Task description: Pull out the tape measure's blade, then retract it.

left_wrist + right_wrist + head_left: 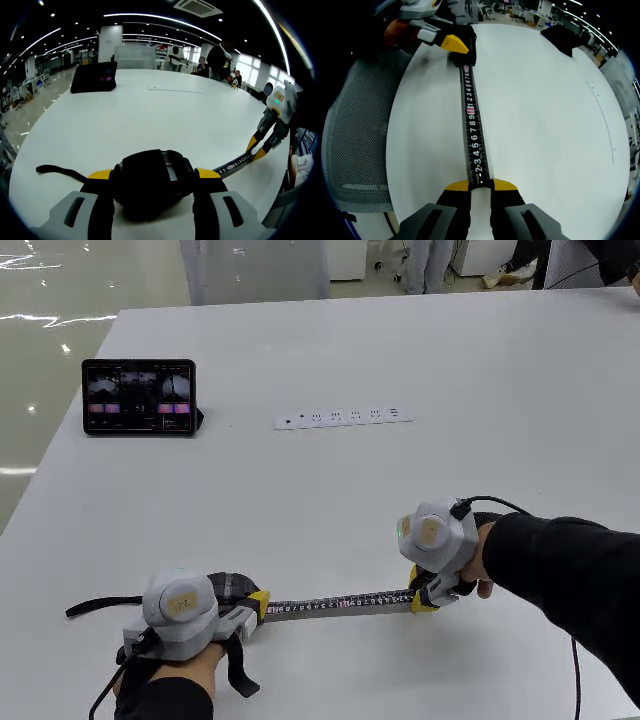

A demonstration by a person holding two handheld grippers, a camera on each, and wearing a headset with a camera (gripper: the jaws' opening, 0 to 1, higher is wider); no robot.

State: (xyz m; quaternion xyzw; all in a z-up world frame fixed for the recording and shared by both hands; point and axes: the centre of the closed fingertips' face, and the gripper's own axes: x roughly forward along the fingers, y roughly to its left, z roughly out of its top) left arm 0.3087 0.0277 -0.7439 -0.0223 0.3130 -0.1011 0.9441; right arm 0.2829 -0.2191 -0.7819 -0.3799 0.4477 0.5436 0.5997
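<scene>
Clamping the tape measure's case (152, 182) with the left gripper (153, 174), jaws closed round it, near the front edge of the table (400, 370); pinching the blade (471, 115) by its tip with the right gripper (481, 185), jaws tight. Likely light, rigid case and springy, slick blade: best held at the tip.

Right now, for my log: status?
Left tool shut on black tape measure case. Right tool shut on numbered blade, extended. Dark tablet, white power strip well away.
</scene>
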